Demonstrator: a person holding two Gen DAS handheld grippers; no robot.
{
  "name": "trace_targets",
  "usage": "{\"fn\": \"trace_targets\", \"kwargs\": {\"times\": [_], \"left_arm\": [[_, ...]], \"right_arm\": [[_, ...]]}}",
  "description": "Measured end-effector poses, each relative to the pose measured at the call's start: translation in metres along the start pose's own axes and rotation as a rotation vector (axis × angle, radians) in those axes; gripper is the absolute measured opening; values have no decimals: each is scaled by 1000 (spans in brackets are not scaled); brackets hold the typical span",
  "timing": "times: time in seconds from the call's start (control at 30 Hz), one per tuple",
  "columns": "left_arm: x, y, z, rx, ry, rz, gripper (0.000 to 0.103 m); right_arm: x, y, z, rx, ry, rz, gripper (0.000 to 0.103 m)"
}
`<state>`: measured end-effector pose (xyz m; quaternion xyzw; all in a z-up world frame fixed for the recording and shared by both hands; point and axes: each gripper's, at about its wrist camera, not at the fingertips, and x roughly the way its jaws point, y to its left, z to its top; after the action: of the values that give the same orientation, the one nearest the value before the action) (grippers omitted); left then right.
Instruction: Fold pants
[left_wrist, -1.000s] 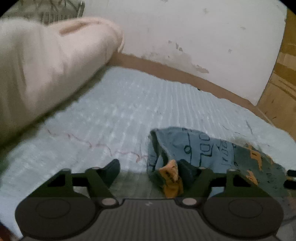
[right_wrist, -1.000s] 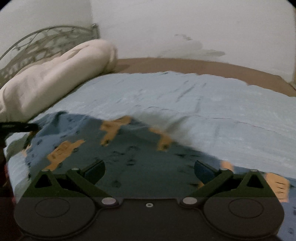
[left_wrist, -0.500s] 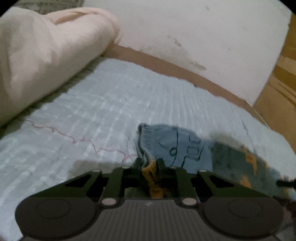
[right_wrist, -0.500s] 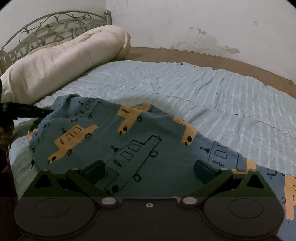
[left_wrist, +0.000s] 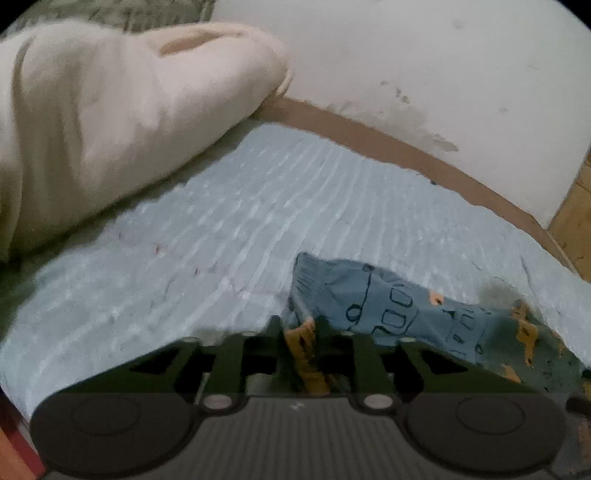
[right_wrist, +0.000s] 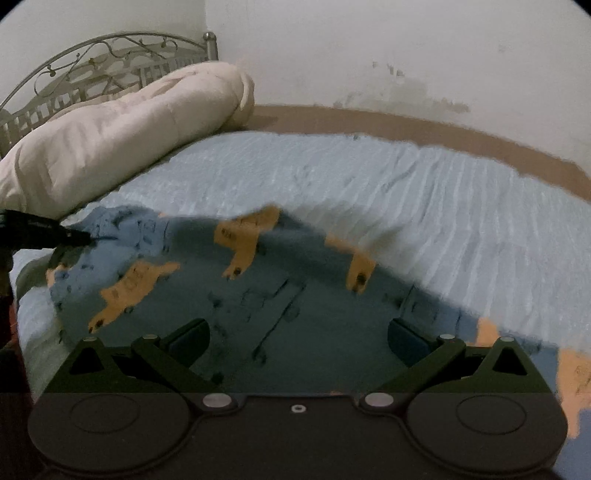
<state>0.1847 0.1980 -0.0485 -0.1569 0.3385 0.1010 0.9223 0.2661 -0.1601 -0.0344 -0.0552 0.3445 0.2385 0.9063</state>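
- Left wrist view: your left gripper (left_wrist: 301, 338) has a bunched orange-and-blue fold of the pants (left_wrist: 391, 306) pinched between its two fingers; its jaws are easing apart, yet the pads touch the cloth on both sides
- Same view: the pants run from that pinch off to the right across the light blue ribbed bedspread (left_wrist: 221, 236), gathered waistband edge standing up just beyond the fingertips; black outline vehicle prints and orange patches show on the fabric
- Same view: a cream rolled duvet (left_wrist: 110, 110) fills the upper left, brown mattress edge (left_wrist: 369, 136) runs along a stained white wall (left_wrist: 424, 66); the frame is blurred
- Right wrist view: your right gripper (right_wrist: 299, 336) hangs with its fingers spread wide, pants (right_wrist: 258, 295) spread out below and between them; pads do not press on cloth
- Same view: the pants lie at the near edge of the bed, on the bedspread (right_wrist: 424, 206), humped in the middle; the left gripper's dark tip (right_wrist: 70, 236) reaches their far left corner
- Same view: duvet (right_wrist: 122, 136) lies behind, against a metal headboard (right_wrist: 92, 62)
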Motion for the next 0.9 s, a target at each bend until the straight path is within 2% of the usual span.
{"fn": "trace_targets", "kwargs": {"times": [0.03,0.07,0.17,0.23,0.3,0.33,0.37,0.4,0.43,0.47,0.5,0.57,0.63,0.73,0.77,0.8,0.83,0.87,0.9], "left_arm": [[-2,-3,1,26,-10,17,55],[-4,-6,3,54,-23,33,69],[-7,-17,11,134,-54,42,71],[-4,-24,18,165,-57,45,71],[4,-29,22,195,-44,45,71],[9,-31,24,207,-36,54,71],[15,-32,25,217,-25,65,70],[21,-32,26,223,-11,74,70],[26,-31,27,223,3,80,70],[30,-29,27,221,15,82,69],[34,-28,26,218,23,89,69],[37,-26,25,211,22,109,68],[39,-23,23,201,21,117,68],[39,-22,24,193,20,125,70],[36,-23,24,195,14,130,75],[32,-25,24,202,5,136,79],[27,-27,24,214,-7,139,88],[22,-28,24,225,-22,137,93],[17,-30,24,238,-35,136,93]], "right_arm": [[2,-1,7,-5,-13,-2,102],[6,-3,16,-9,-23,-3,102],[27,-7,42,-3,-34,16,102],[47,-13,59,38,-25,86,99],[74,-16,72,61,31,158,84],[85,-17,76,68,56,174,80],[96,-17,78,75,88,186,71],[107,-18,80,80,125,205,56],[114,-16,79,78,148,214,45],[119,-15,78,67,164,212,25],[122,-14,79,48,164,208,9],[120,-11,81,32,134,192,5],[119,-10,83,17,108,145,5],[125,-9,82,-3,116,101,1],[124,-8,81,-18,115,74,9],[120,-7,81,-24,102,55,21],[115,-7,80,-20,89,47,28],[108,-6,80,-15,74,45,41],[100,-4,79,-8,58,53,51]]}}
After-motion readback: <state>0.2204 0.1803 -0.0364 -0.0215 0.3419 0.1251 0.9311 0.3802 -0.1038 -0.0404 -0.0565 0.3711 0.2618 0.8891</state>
